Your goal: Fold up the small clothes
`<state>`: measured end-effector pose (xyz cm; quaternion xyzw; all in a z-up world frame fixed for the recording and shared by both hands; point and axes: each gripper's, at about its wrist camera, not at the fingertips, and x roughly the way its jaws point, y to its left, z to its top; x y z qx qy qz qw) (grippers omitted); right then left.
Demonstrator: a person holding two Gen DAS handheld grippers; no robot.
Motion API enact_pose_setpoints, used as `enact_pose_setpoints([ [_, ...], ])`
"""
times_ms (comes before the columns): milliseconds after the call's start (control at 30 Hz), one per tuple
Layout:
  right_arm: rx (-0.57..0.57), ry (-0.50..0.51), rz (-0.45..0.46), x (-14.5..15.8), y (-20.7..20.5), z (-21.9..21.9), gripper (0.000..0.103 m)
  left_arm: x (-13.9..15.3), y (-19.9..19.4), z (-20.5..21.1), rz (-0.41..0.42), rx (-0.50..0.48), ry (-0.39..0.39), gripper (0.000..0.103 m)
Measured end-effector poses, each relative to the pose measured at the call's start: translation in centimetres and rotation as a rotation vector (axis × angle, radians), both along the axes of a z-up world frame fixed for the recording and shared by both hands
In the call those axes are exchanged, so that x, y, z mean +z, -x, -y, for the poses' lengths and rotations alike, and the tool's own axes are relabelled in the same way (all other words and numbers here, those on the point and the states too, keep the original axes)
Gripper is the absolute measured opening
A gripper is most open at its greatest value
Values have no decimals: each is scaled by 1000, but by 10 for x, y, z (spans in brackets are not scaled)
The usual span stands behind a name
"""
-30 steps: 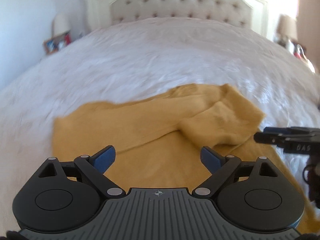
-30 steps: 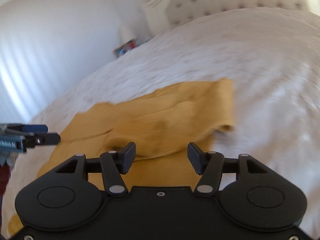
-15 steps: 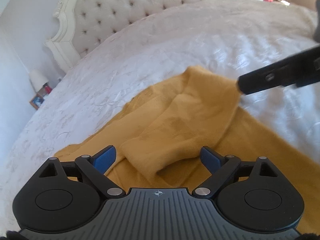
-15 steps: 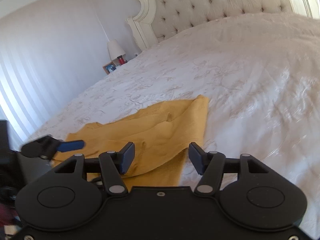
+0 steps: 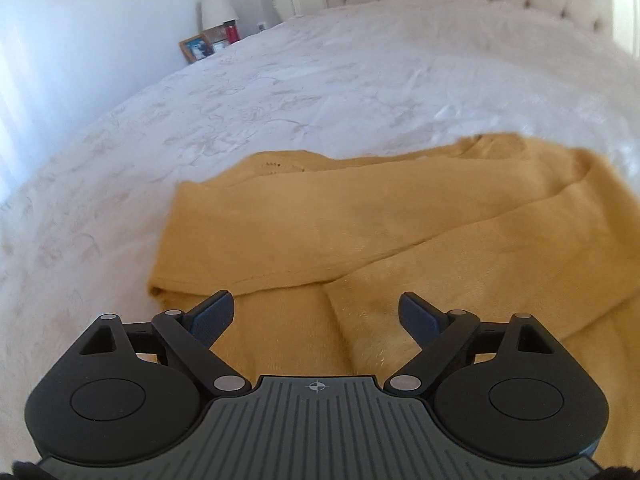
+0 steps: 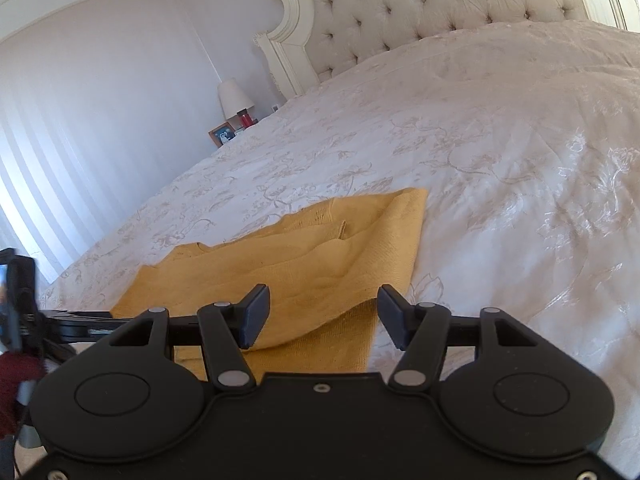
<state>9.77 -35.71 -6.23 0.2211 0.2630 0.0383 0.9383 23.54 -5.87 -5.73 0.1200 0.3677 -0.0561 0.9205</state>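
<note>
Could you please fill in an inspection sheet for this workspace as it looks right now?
Surface: white bedspread with a pale floral pattern, rumpled.
Job's things: mustard knit garment lying partly folded, sleeves laid across it.
Clutter: nothing seen on the bed.
Grippers: left tool open above the garment, gripping nothing; right tool open over the garment's right edge, gripping nothing.
Cables: nothing seen.
Surroundings: tufted headboard, lamp and framed photo beside the bed, white wall.
</note>
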Motion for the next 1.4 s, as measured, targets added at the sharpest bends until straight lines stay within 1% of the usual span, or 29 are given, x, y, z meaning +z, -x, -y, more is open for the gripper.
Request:
enact_pose_setpoints([
  [133,-2,-8,-7,-2,-1,0,64,7,11,0,-20,-72,107,90],
  [233,1,-8,-10,-3,-1,-2,64,-2,7,11,-68,-112,133,90],
  [333,6,-6,-10,-3,-1,-3,64,-17,-1,12,-107,-118,151,88],
  [467,9,-6,-6,-3,-2,-4,64,-24,-12,4,-167,-111,250,79],
  [567,8,-9,1,-3,-1,-3,64,-27,-19,-1,-194,-104,314,79],
  [633,6,-10,4,-3,-1,-3,65,-27,-23,-3,-199,-113,355,77],
  [667,6,-12,4,-3,-1,-3,65,-26,-24,-3,-198,-111,368,66],
  [700,6,-12,5,-3,-1,-3,65,-25,-25,-3,-196,-105,375,49],
  [733,6,-13,4,-4,-2,-3,65,-25,-27,-3,-199,-97,374,42],
  [767,8,-12,3,-4,-2,-3,65,-25,-29,-3,-202,-92,374,27],
  [800,9,-11,2,-4,-2,-3,65,-24,-29,-3,-198,-96,379,11],
  [833,10,-9,1,-4,-2,-4,65,-21,-28,-3,-190,-103,382,7],
  [867,13,-9,1,-4,-1,-4,65,-17,-27,-2,-175,-109,374,7],
  [967,17,-6,0,-4,-2,-5,66,5,-19,7,-88,-148,288,6],
  [1100,17,-7,-4,-6,-2,-5,66,54,-14,17,61,-262,186,6],
  [1167,19,-5,-8,-7,-3,-6,66,75,-17,17,126,-296,134,6],
  [1233,22,-2,-15,-8,-5,-7,66,89,-25,10,168,-293,96,6],
  [1300,28,1,-22,-10,-7,-10,66,93,-35,-1,192,-261,66,6],
  [1367,35,5,-28,-12,-8,-12,66,90,-47,-15,193,-212,52,6],
  [1400,39,9,-32,-12,-9,-13,66,87,-53,-23,182,-184,59,6],
])
